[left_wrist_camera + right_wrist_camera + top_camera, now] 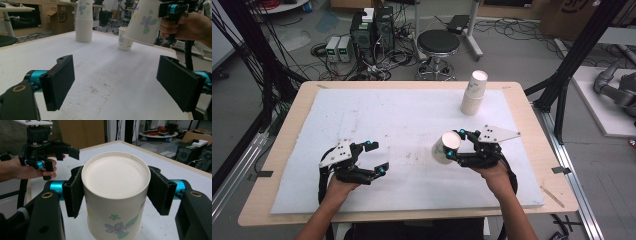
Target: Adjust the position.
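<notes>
Above table [302, 100], cup [115, 195] between tool [115, 192] pads.

"SF" logo printed on cardboard box [60, 17] behind table; no other legible text.

High view sits up above the person's edge of the table [287, 150], looking forward and down, far enough back to catch the whole top plus the floor clutter at 12 o'clock. Left gripper view rides low, just off the white mat, facing across toward the stack of paper cups [84, 21] at about 11 o'clock. Right gripper view is super close, staring at the paper cup [115, 195] between its own jaws. Both gripper views catch the opposite hand; that cup shows in all three
</notes>
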{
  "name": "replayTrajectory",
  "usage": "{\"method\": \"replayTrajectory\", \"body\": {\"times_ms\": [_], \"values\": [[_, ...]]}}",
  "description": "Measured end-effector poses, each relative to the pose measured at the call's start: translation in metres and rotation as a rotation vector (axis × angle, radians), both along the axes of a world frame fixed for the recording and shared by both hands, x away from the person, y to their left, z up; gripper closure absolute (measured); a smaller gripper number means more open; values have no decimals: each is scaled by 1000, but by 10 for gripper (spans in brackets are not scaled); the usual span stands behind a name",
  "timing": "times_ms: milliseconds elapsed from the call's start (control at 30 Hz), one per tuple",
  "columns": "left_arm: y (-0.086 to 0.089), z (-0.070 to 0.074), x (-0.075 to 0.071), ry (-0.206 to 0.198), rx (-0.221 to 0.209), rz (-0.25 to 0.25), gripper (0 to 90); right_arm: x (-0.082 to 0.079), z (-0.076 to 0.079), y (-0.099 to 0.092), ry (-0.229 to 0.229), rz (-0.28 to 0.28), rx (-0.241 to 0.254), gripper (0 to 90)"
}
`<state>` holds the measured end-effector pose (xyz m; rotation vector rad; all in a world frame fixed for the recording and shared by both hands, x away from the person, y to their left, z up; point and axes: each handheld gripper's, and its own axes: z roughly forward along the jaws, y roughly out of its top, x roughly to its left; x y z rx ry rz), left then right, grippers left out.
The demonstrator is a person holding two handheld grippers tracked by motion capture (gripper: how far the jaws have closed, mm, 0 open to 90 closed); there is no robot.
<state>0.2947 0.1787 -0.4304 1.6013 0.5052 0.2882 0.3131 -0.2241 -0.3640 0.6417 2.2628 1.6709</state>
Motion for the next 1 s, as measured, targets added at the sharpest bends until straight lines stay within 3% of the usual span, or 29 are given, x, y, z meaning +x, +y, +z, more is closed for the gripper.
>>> {"method": "replayTrajectory", "body": {"times_ms": [433,633,800,1000], "values": [[-13,0,-1,15,28,-59,151,-1,-2,16,8,59,-3,364],[-21,5,2,2,27,-111,153,-1,-4,21,17,84,-1,364],[-31,7,4,-36,34,-142,153,-1,-5,24,19,97,0,364],[-47,7,9,-21,49,-159,153,-2,-6,28,28,115,0,364]]}}
